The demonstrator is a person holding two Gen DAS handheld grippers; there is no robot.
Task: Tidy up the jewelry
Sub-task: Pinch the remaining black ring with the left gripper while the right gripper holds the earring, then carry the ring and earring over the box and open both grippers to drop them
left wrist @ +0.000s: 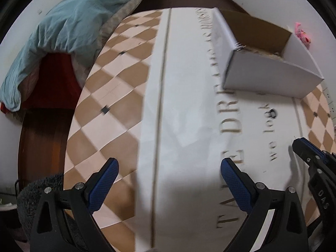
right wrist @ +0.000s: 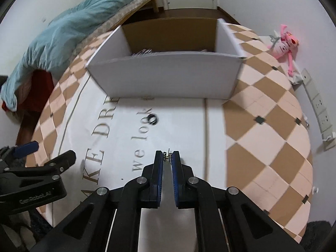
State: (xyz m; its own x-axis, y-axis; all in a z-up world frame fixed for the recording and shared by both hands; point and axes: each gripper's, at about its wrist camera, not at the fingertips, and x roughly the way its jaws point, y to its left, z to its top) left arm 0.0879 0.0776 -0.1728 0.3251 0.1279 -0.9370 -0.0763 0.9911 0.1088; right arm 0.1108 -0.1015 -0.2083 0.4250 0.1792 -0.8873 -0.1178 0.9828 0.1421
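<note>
A small glittering earring (right wrist: pixel 167 158) is pinched between the blue pads of my right gripper (right wrist: pixel 168 155), low over the white lettered sheet (right wrist: pixel 189 126). A black ring (right wrist: pixel 152 118) lies on the sheet further ahead, also seen in the left wrist view as the black ring (left wrist: pixel 273 113). Behind it stands an open white cardboard box (right wrist: pixel 168 77) with brown inside walls; its contents are mostly hidden. My left gripper (left wrist: pixel 169 166) hangs open over the bare sheet, nothing between its fingers. The right gripper's tip (left wrist: pixel 302 147) shows at the right edge of that view.
The sheet lies on a brown and cream chequered tablecloth (right wrist: pixel 268 138). A teal blanket (right wrist: pixel 63 27) is heaped on a bed at the left. A pink plush toy (right wrist: pixel 283 42) and a grey power strip (right wrist: pixel 319 109) sit against the wall at the right.
</note>
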